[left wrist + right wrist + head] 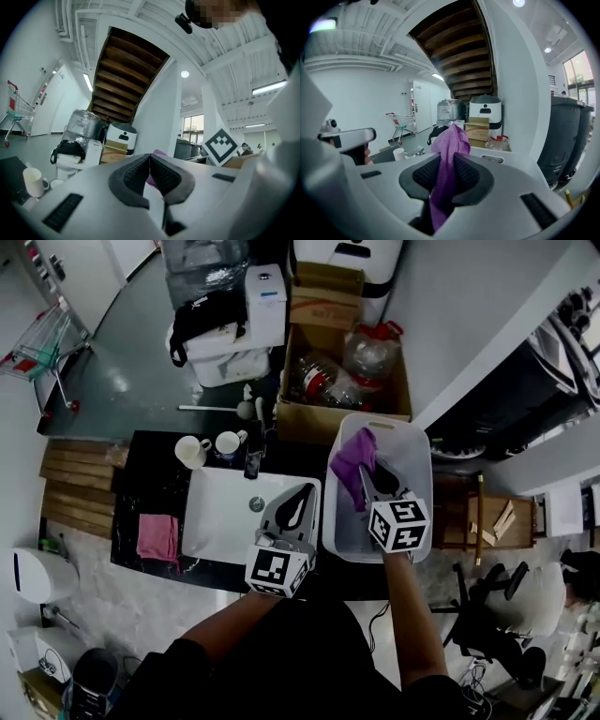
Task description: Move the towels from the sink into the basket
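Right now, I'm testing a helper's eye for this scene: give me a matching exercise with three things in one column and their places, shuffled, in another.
1 purple towel
2 pink towel
3 mugs

A behind the sink
B on the counter, left of the sink
C clamped in the right hand-held gripper, over the basket

Pairs: 1-C, 2-B, 3-A

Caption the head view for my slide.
Right gripper holds a purple towel over the white basket; shut left gripper hovers over the sink; a pink towel lies on the counter.
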Demonstrator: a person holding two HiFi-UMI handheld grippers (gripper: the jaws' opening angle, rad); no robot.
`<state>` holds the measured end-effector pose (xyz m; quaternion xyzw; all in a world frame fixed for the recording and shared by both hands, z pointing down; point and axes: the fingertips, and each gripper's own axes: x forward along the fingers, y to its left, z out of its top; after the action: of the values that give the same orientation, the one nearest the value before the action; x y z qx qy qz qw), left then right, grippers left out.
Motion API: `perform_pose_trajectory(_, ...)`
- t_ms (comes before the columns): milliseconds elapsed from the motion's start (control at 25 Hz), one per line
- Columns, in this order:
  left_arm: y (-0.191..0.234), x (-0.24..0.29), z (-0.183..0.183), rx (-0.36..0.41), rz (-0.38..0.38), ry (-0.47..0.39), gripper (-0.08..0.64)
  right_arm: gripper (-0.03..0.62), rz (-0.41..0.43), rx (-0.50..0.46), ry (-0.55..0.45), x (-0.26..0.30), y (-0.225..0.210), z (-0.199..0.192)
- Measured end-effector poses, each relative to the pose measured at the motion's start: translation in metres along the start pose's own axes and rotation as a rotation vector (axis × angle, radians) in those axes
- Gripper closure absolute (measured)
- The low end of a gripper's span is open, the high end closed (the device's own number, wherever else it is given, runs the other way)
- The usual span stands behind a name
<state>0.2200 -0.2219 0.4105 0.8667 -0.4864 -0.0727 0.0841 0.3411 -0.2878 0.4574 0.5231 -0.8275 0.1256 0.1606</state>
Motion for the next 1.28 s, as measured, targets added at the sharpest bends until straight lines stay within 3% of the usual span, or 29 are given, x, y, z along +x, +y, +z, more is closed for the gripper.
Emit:
perform_pose_trajectory(280,-0.011,0.017,-0.001,0.027,0.093,0.001,0.546,0.508,0.059,-0.060,0.106,0.029,-0.029,-0.037)
perform_pose_trajectory(440,-0.016,0.031,-0.004,0.000,0.131,-0.001,0.546,0.502,0.073,-0.090,0.169,0.045,-0.042,-0.052)
perform_pose_trajectory(720,-0.015,0.058,-0.015,0.005,0.128,0.026,0.546,0.502,0.154,-0.110,0.265,0.076,-0.050,-0.082)
perform_pose_trajectory(880,-0.006,0.071,-0.026,-0.007,0.121,0.059,0.546,0.502,0.160,-0.132,0.355,0.092,-0.052,-0.114)
perform_pose_trajectory(1040,-0.005,0.082,-0.036,0.030,0.093,0.092,0.546,0.502,0.194,-0.167,0.463,0.111,-0.055,-0.146)
perform_pose_trajectory(1280,0.001,0.086,-0.035,0.016,0.106,0.080,0.546,0.499,0.241,-0.308,0.565,0.136,-0.057,-0.179)
